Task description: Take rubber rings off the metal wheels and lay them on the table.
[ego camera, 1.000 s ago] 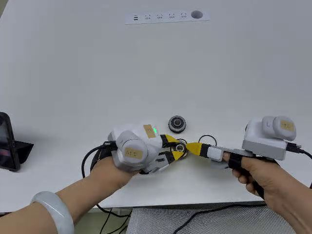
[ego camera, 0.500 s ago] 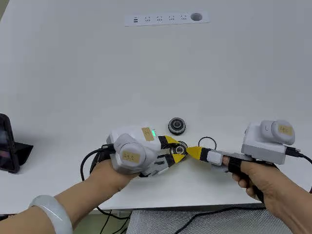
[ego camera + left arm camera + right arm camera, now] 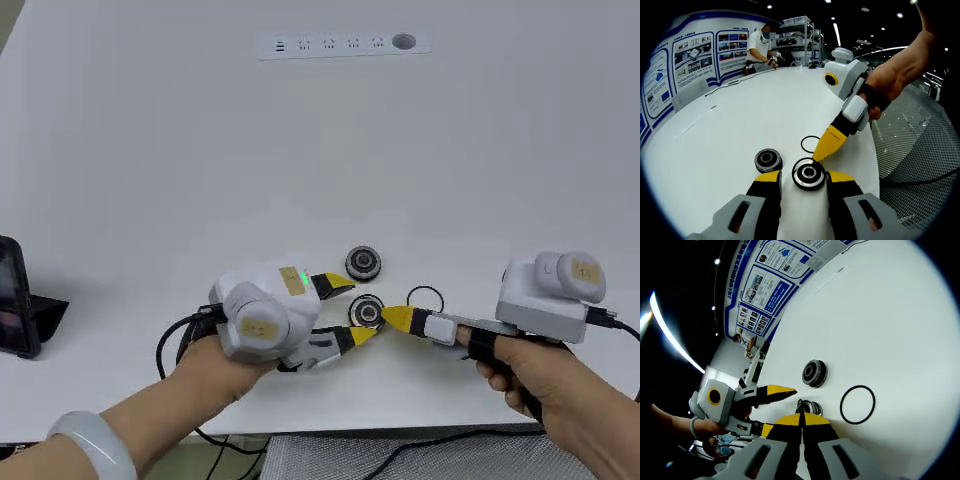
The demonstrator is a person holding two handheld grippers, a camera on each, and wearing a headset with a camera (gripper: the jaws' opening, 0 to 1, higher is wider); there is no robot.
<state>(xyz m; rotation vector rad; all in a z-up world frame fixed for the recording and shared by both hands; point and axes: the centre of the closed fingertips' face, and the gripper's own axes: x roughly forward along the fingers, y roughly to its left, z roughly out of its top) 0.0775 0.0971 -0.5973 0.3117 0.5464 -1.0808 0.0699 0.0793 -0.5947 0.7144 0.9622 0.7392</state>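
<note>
Looking down at the white table [image 3: 200, 150], we see two small metal wheels. One wheel [image 3: 809, 174] sits low in the middle of the head view, right between the yellow tips of the left gripper [image 3: 362, 308]. Its jaws are spread wide, one on each side of the wheel, and we cannot tell if they touch it. The right gripper [image 3: 390, 318] comes in from the right side. Its jaws are pressed together into one yellow point, and that point sits at the right edge of the same wheel. The other wheel [image 3: 363, 263] lies just above the first one in the head view, all by itself. A thin black rubber ring [image 3: 425, 298] lies flat on the table, a little to the right of both wheels and near the right gripper. At the top of the head view lies a white power strip [image 3: 343, 42]. At the left edge stands a dark screen [image 3: 15, 295].
</note>
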